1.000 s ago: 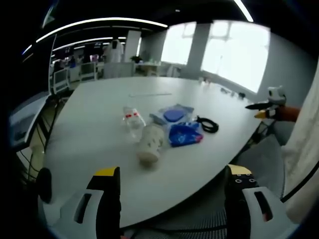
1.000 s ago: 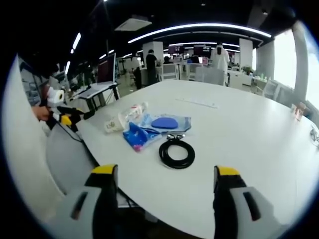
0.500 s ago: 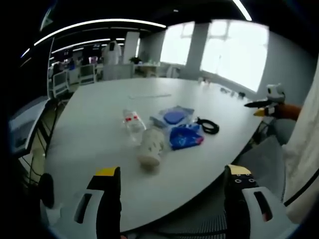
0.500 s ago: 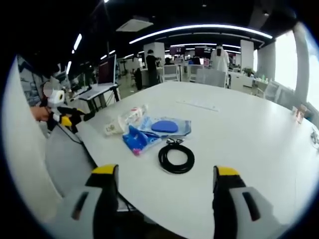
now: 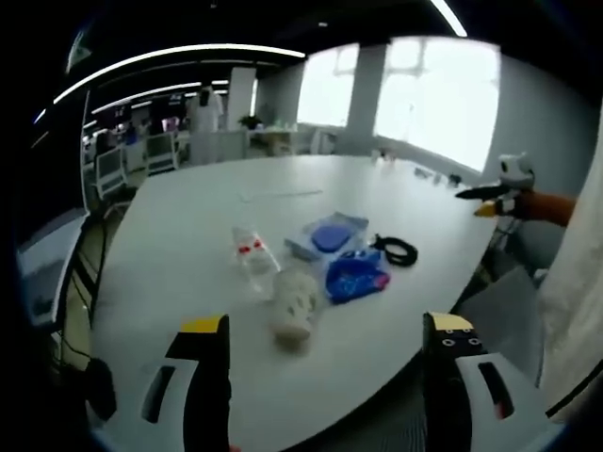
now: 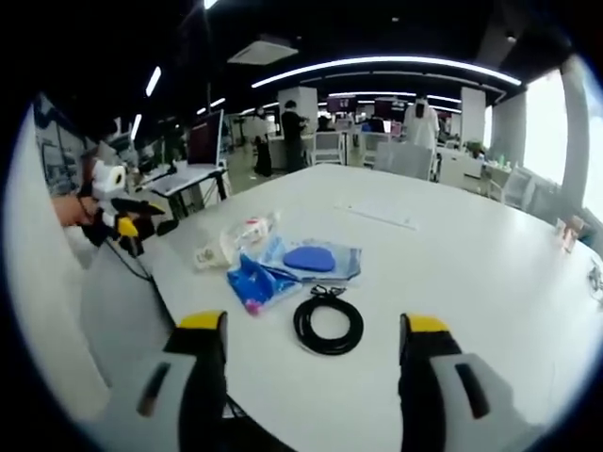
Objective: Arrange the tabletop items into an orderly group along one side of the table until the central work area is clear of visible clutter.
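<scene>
On the white table (image 5: 188, 207) lie a clear plastic bottle (image 5: 252, 257), a pale spotted cup on its side (image 5: 294, 303), a crumpled blue bag (image 5: 355, 275), a clear pouch holding a blue oval (image 5: 327, 234) and a black cable coil (image 5: 399, 250). My left gripper (image 5: 325, 353) hangs open in front of the table's near edge, short of the cup. In the right gripper view the cable coil (image 6: 328, 324) lies just beyond my open right gripper (image 6: 311, 353), with the blue bag (image 6: 247, 281), the pouch (image 6: 311, 258) and the bottle (image 6: 247, 231) farther left.
The other gripper (image 5: 499, 193) shows at the right of the left gripper view, and at the left (image 6: 118, 221) of the right gripper view. A thin white strip (image 6: 382, 214) lies farther back on the table. Desks, chairs and people stand behind (image 6: 292, 127).
Both cameras have moved closer in over the table. The cup and the cable coil sit nearer the jaws. The items have not moved.
</scene>
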